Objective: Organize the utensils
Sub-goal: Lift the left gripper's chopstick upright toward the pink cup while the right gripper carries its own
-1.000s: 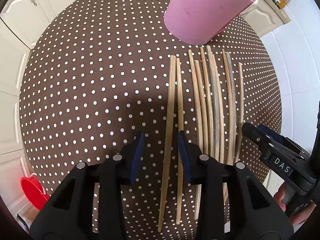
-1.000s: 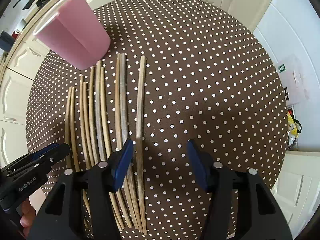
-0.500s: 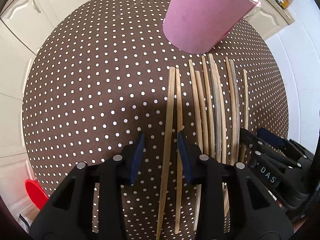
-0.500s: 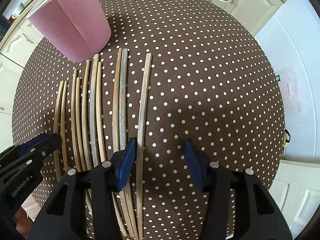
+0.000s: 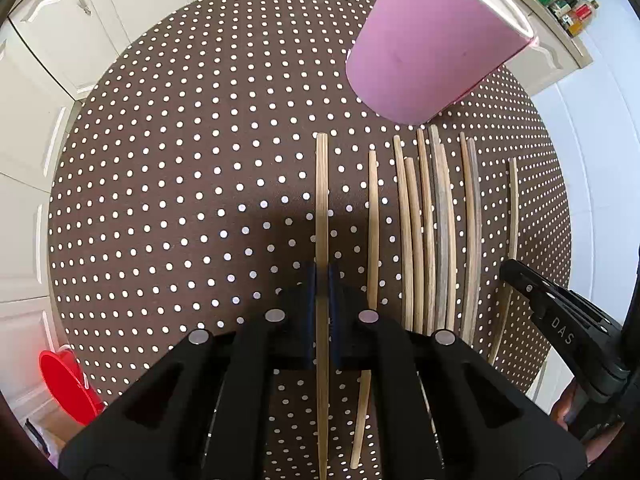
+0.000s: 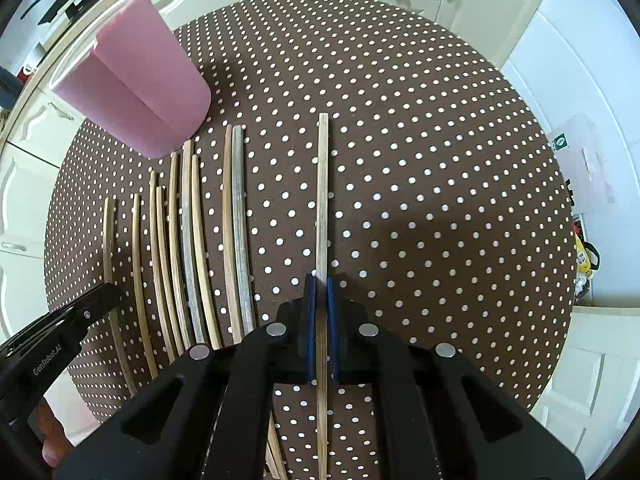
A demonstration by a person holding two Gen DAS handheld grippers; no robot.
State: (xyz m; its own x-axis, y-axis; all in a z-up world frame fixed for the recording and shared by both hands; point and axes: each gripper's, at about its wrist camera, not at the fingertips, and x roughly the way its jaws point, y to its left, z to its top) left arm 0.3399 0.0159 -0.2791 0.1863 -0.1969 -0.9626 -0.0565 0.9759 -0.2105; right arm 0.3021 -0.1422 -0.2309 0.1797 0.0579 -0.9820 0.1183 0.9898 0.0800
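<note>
White cabinet doors ring a round counter under a brown, white-dotted cloth, with a pink cup standing at the upper right of the left wrist view and at the upper left of the right wrist view. Chopsticks lie in a loose row on the cloth just below the cup, roughly parallel, some touching their neighbours. The left gripper is clenched on the stick at one end of the row, and the right gripper is clenched on the stick at the other end; each grips its stick toward the near end, with most of the length projecting forward. These sticks look light, stiff and thin, probably wood or bamboo, so they should lift easily but could pivot or slide between the pads; a hold nearer the middle would likely steady them. The left wrist view shows a red object at lower left, off the counter, and bottles on a shelf at upper right. Only the right wrist view shows the wide bare stretch of cloth on the right and the cup's flat-sided, creased wall.
</note>
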